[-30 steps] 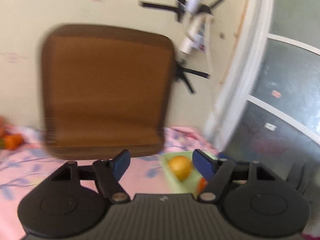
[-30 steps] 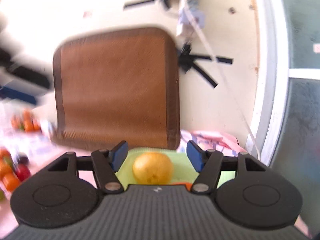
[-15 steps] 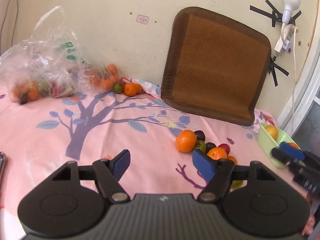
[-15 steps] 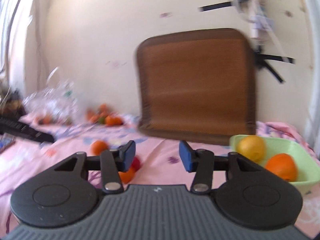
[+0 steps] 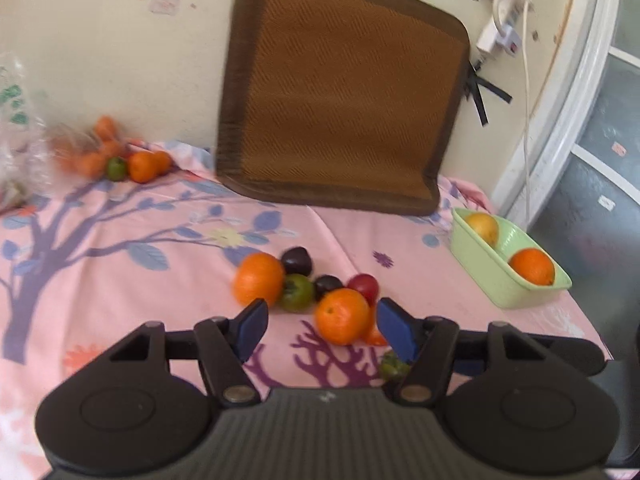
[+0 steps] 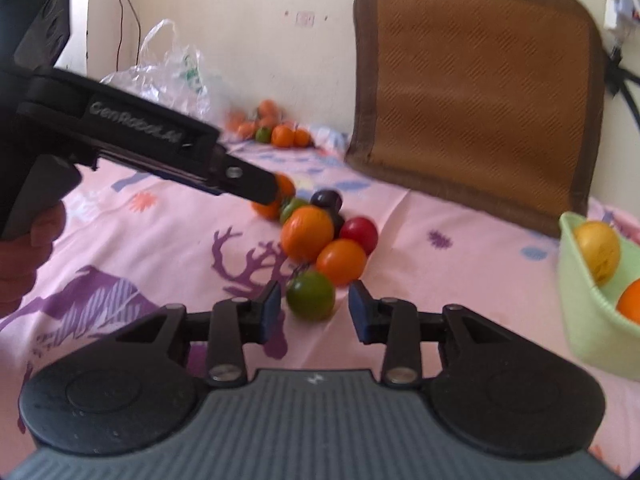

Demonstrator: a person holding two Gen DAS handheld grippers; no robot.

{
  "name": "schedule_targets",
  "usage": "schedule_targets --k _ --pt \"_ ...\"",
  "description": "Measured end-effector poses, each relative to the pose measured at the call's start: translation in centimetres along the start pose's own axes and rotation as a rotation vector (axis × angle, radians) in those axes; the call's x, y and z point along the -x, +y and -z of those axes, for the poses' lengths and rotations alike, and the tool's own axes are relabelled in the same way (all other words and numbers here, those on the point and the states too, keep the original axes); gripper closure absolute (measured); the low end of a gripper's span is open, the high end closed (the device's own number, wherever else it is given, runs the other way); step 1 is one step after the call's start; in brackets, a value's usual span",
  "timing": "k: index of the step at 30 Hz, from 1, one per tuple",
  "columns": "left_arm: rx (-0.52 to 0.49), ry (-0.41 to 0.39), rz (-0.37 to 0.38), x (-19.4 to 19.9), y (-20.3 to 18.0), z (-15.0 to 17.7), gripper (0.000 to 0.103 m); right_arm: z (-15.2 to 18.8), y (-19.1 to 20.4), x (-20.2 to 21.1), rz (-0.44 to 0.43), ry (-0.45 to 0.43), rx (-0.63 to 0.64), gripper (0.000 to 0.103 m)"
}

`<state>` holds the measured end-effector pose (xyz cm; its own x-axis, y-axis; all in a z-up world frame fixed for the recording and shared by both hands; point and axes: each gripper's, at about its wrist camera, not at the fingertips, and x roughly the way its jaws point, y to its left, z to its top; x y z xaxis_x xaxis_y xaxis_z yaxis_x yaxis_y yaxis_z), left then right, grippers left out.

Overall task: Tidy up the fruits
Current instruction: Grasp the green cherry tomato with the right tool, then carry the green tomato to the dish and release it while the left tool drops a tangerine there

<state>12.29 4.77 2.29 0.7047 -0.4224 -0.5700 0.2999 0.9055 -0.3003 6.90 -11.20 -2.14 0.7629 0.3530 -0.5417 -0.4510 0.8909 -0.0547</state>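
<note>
A cluster of fruit lies on the pink sheet: an orange (image 5: 343, 315), a second orange (image 5: 258, 278), a green fruit (image 5: 296, 293), dark plums (image 5: 296, 261) and a red fruit (image 5: 363, 286). My left gripper (image 5: 318, 330) is open, with the near orange between its fingertips. My right gripper (image 6: 315, 311) is open around a green fruit (image 6: 311, 295), apart from it. The oranges (image 6: 307, 233) lie beyond it. A green tray (image 5: 506, 282) at right holds a yellow fruit (image 5: 483, 227) and an orange (image 5: 532, 266); it also shows in the right wrist view (image 6: 588, 320).
A brown woven cushion (image 5: 340, 92) leans on the wall behind. More oranges (image 5: 142, 166) and a clear plastic bag (image 6: 168, 76) sit at the back left. The left gripper's body (image 6: 132, 136) crosses the right wrist view. The bed edge is at right.
Both grippers swung from the tray and wall toward the fruit cluster and came closer. The left now frames the near orange, the right the green fruit.
</note>
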Motion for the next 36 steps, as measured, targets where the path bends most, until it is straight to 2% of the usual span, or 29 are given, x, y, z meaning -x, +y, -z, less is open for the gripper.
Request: schedule_targets --k 2,6,9,12,14,15,18,22,27,31,33,36 --pt "-0.015 0.021 -0.006 -1.0 -0.7 0.0 0.042 0.2 0.3 -0.4 -0.007 0.009 -0.001 0.073" --pt "-0.011 0.055 -0.020 -2.8 -1.4 0.0 0.042 0.1 -0.3 -0.2 0.027 0.007 -0.020 0.073" --pt "0.023 0.069 -0.009 -3.7 -1.3 0.0 0.042 0.1 -0.9 0.8 0.070 -0.030 -0.029 0.073" --pt "0.068 0.064 0.031 -4.2 -1.0 0.2 0.050 0.3 -1.6 1.7 0.111 -0.053 -0.029 0.073" --pt "0.067 0.047 0.022 -3.9 -1.2 0.5 0.054 0.6 -2.2 2.0 0.127 -0.049 -0.036 0.073" --pt "0.064 0.033 0.013 -3.6 -1.3 0.6 0.066 0.7 -2.5 2.1 0.131 -0.044 -0.040 0.073" --pt "0.079 0.037 0.039 -2.2 -1.1 1.3 0.065 1.0 -2.8 2.4 0.132 -0.035 -0.050 0.073" --pt "0.066 0.038 0.035 -0.3 -1.4 2.6 0.065 1.3 -2.7 3.0 0.135 -0.053 -0.039 0.073" --pt "0.071 0.030 0.089 1.3 -2.7 3.2 0.065 2.0 -3.1 3.9 0.140 -0.061 -0.052 0.073" --pt "0.049 0.046 0.138 0.6 -4.6 2.3 0.065 2.2 -4.1 5.0 0.170 -0.091 -0.081 0.073" --pt "0.034 0.054 0.168 -0.3 -6.0 1.4 0.065 2.1 -4.9 6.0 0.208 -0.134 -0.092 0.073" --pt "-0.006 0.045 0.229 -1.7 -8.8 -0.5 0.065 2.1 -6.2 7.6 0.319 -0.210 -0.078 0.073"
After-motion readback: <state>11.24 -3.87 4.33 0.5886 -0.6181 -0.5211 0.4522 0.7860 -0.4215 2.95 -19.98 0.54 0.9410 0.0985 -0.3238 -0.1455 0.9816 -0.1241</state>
